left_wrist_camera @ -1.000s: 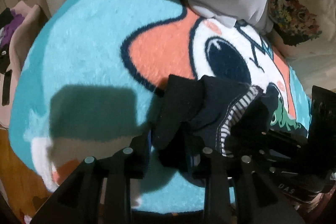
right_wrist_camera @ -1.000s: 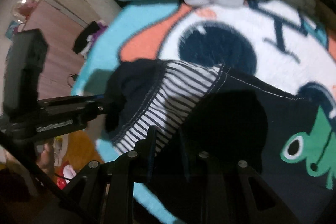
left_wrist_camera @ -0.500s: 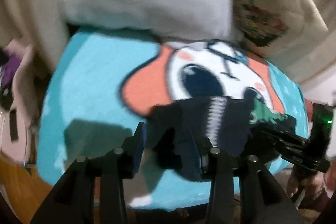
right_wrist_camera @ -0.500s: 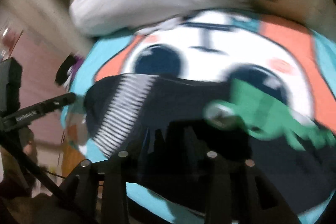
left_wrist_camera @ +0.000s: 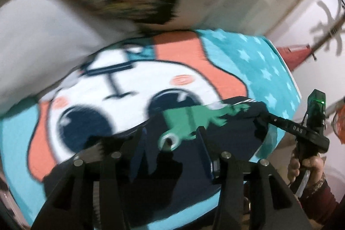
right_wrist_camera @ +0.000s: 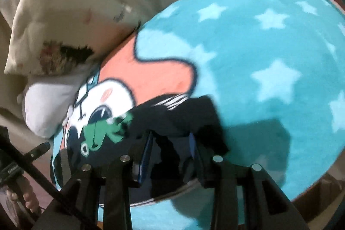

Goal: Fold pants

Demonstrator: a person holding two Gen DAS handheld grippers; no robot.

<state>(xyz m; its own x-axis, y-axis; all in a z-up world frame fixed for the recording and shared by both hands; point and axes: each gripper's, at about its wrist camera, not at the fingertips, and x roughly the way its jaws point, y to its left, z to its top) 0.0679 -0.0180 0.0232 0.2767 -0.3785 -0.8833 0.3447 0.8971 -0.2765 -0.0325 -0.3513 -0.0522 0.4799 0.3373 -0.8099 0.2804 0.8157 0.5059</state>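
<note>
1. Tongs come first in both views. The left tongs stand fairly wide, the dark cloth of the pants lying between and under the fingers; whether any of it is pinched I cannot tell, since no finger visibly presses on it. The right tongs also show a wide gap with dark cloth bunched in it, and again no grip can be made out.

2. Just beyond them the pants lie on the near part of the blanket, a teal one with stars and a big cartoon face. A green frog print faces up, and a striped lining peeps out at the far edge.

3. From the left view, the right tongs' black body reaches in from the right and meets the pants' right end.

4. Farther off, a white pillow and a patterned cushion rest at the far edge of the bed.

5. Risks, as I judge them: the frames are blurred, so the hands seem to be moving fast, and loose cloth could slip from wide tongs and bunch instead of lying flat. The fleecy blanket may drag the fabric and skew the fold. Uneven pulls from the two sides would leave the edges misaligned.
</note>
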